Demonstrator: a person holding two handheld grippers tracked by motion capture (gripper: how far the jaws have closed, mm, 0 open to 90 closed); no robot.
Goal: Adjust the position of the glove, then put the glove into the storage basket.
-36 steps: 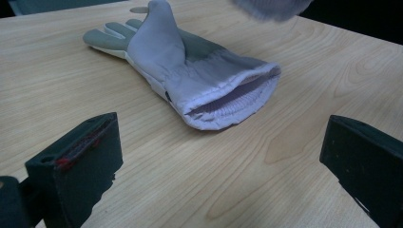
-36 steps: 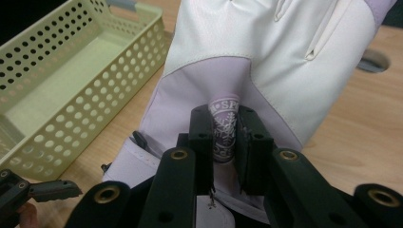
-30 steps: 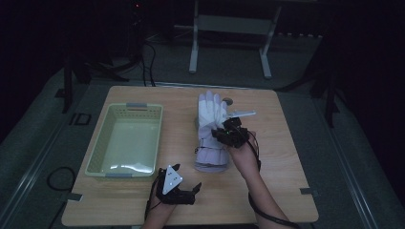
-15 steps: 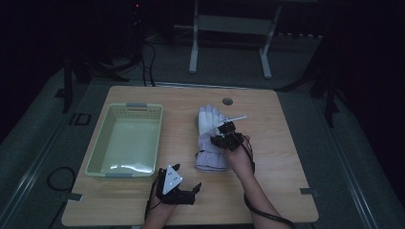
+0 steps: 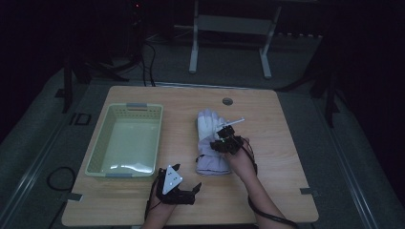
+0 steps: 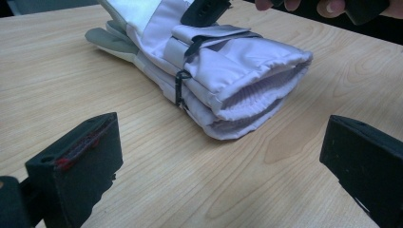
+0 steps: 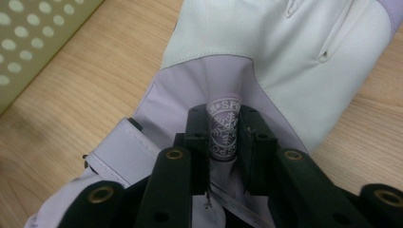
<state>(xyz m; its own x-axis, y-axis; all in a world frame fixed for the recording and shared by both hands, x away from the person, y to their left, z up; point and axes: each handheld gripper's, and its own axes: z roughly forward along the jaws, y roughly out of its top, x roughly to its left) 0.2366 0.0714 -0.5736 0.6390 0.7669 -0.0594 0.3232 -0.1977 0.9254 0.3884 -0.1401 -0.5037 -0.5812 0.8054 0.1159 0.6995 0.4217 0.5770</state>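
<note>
A pair of white and lilac gloves (image 5: 208, 125) lies clipped together on the wooden table (image 5: 286, 133), cuffs toward me. My right gripper (image 5: 224, 141) points down onto the upper glove (image 7: 285, 52). Its jaws pinch a raised fold of lilac fabric with a snowflake badge (image 7: 223, 133); they have just been opening slightly, with the fold still between the pads. My left gripper (image 5: 187, 175) rests near the table's front edge, wide open and holding nothing. In the left gripper view the glove cuffs (image 6: 252, 90) lie just ahead of its jaws.
A pale green perforated basket (image 5: 98, 148) stands on the table's left half, close to the gloves; its wall (image 7: 28, 38) appears in the right gripper view. A round hole (image 5: 228, 101) sits near the table's far edge. A stand's legs and cables lie on the floor behind.
My right gripper has come down with the glove, which now lies flat on the table nearer to me. The left gripper has not moved.
</note>
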